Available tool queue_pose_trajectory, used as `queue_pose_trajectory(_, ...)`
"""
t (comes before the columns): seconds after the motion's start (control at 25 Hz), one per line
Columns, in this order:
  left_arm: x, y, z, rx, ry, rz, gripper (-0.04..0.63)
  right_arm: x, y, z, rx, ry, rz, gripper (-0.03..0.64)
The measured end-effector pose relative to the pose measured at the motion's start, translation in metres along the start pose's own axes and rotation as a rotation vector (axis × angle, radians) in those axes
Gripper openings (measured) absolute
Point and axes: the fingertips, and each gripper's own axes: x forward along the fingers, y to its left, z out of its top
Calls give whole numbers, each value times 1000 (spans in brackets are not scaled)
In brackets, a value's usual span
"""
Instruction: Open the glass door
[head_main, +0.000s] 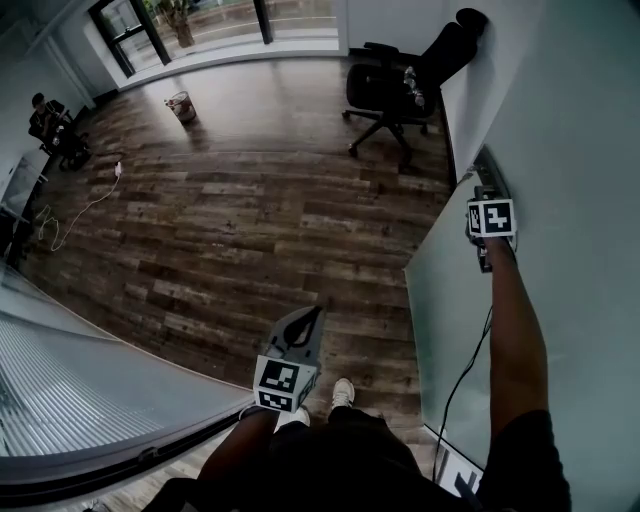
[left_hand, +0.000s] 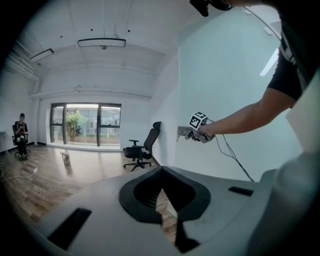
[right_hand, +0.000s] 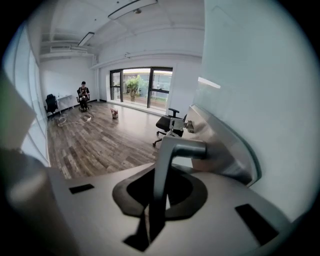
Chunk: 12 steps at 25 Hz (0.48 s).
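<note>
Glass door: one frosted panel (head_main: 450, 320), standing at the right side of the head view, beside the white wall.
Door handle: one metal lever (right_hand: 172, 150) on a metal plate fixed to the door. It is at the far end of the person's stretched right arm.
Right hand-held gripper (right_hand: 157, 200): its jaws are closed on the lever, which passes between them, with the plate just behind. In the head view this gripper (head_main: 487, 195) is up against the door.
Left hand-held gripper (left_hand: 165, 197): the jaws are together and hold nothing. In the head view it (head_main: 312, 315) hangs over the wooden floor (head_main: 250, 220), well apart from the door and to the left of it.
Position of door to grippers: touching the right one through the handle, and far from the left one.
Count of hand-held grippers: two.
Count of chairs: one black office chair (head_main: 395, 90), near the wall beyond the door.
Count of other things: one small bucket (head_main: 181, 106) near the windows and one white cable (head_main: 85, 210) on the floor.
Other people: one seated person (head_main: 50, 120) at the far left.
</note>
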Motion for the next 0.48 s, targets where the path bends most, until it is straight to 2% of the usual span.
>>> queue_pose_trajectory(0.04,-1,0,0,-2,-2,1,-2,-4,0,2,-11,9,-5,23)
queue_pose_trajectory(0.12,-6,0,0,-10,3,0,-2,-12,0,8,-1,3,-10,115)
queue_pose_trajectory(0.2,-15,-3,-1,-30,30,-8,-2,-24,-2,13,11,-32,-23,142)
queue_pose_trajectory(0.28,-25,-4,-2,-49,36,-9,-2,-42,-5,16,-2,-105,-73,155)
queue_pose_trajectory(0.4,-46,-2,-3,-70,0,-3,-2,-93,-2,19,-11,-271,-170,166)
queue_pose_trajectory(0.48,-64,0,-6,-80,-17,2,-2,-137,17,12,-10,-364,-186,166)
